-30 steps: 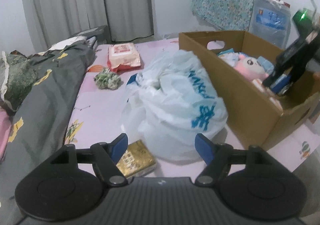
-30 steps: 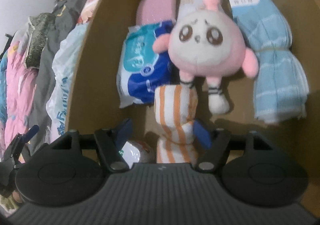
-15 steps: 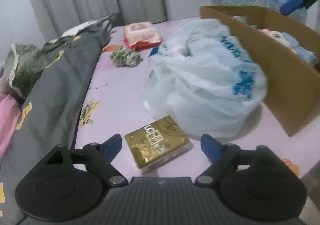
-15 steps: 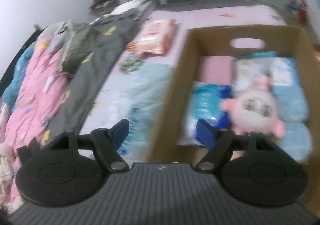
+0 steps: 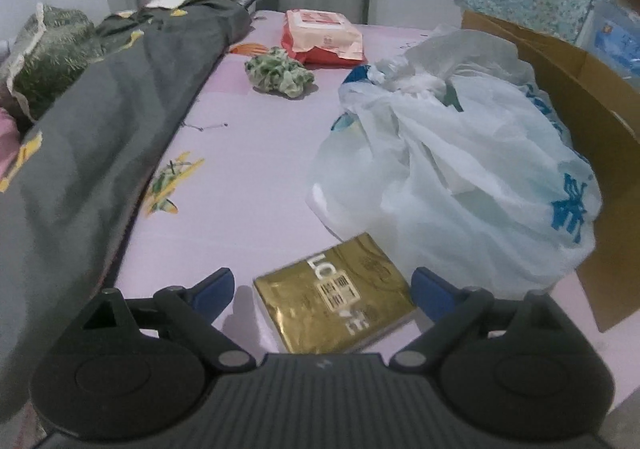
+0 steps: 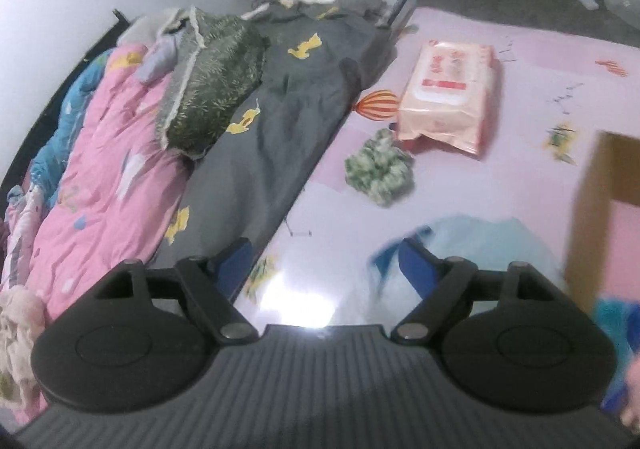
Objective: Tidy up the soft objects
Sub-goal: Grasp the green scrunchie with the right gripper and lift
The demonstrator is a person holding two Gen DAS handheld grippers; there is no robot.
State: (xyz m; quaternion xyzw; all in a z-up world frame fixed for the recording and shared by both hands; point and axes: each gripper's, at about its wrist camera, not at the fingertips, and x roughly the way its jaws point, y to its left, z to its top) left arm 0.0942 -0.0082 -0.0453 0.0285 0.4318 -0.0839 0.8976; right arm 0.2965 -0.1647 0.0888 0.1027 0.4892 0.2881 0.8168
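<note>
Left hand-held gripper (image 5: 322, 287) is low over the bed's near edge, jaws spreading wider w/ the gold pack (image 5: 334, 299) lying between them, pads not touching it. Likely the next pick.

Just behind the pack, touching it, sits the white plastic bag (image 5: 460, 173), bulky, leaning on the cardboard box (image 5: 592, 121) at the bed's right side. Box interior is mostly out of view here; only a blurred bit of blue and pink shows at the right wrist view's lower right corner, so some items seem stowed already.

Right hand-held gripper (image 6: 320, 265) is up in the air over the bed's middle, jaws opening, nothing between them; looks free for another pick.

Still loose on the pink sheet (image 5: 248, 185): gold pack, bag, then farther back the green scrunchie-like bundle (image 6: 378, 171) and, just beyond it, the pink wipes pack (image 6: 450, 89) near the far edge. So approx. 4 things left, task prob. midway.

Room: open sheet btw the grey duvet (image 6: 288, 117) along the left edge and the bag; right side is crowded by bag + box wall.
</note>
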